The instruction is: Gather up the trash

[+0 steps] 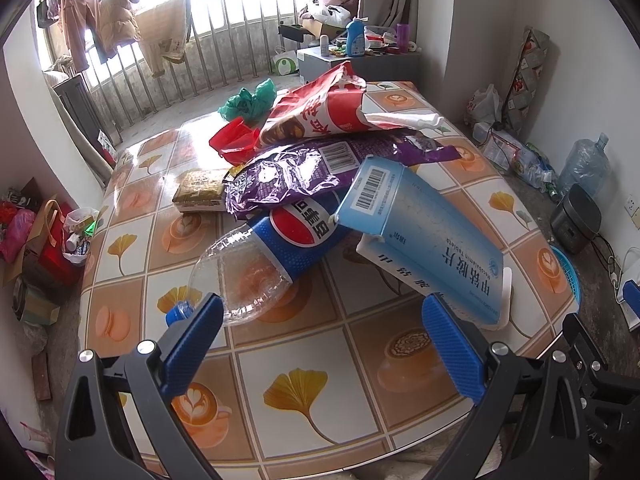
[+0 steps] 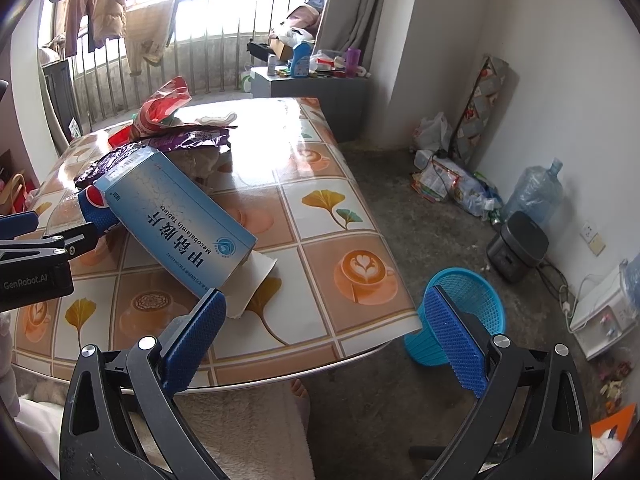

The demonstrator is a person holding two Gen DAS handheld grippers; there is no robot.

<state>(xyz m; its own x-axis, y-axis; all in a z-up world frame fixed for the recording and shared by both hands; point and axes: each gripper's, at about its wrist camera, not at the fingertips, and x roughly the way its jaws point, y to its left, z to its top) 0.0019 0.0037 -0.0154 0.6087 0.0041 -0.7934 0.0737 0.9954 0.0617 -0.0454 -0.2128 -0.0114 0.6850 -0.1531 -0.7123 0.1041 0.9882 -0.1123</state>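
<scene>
Now 2 wide-open empty tools, left tool (image 1: 322,314) and right tool (image 2: 326,310), 1 bottle (image 1: 276,252), 1 box (image 1: 424,236)

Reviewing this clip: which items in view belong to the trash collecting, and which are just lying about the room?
Job: medicine box, Pepsi bottle, purple wrapper, red snack bag, blue basket, both open grippers.

Lying about: water jug, rice cooker, detergent bottle, hanging clothes.

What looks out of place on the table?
The blue medicine box lies tilted, propped on the Pepsi bottle, with one end flap open. The bottle lies on its side under a purple wrapper.
</scene>
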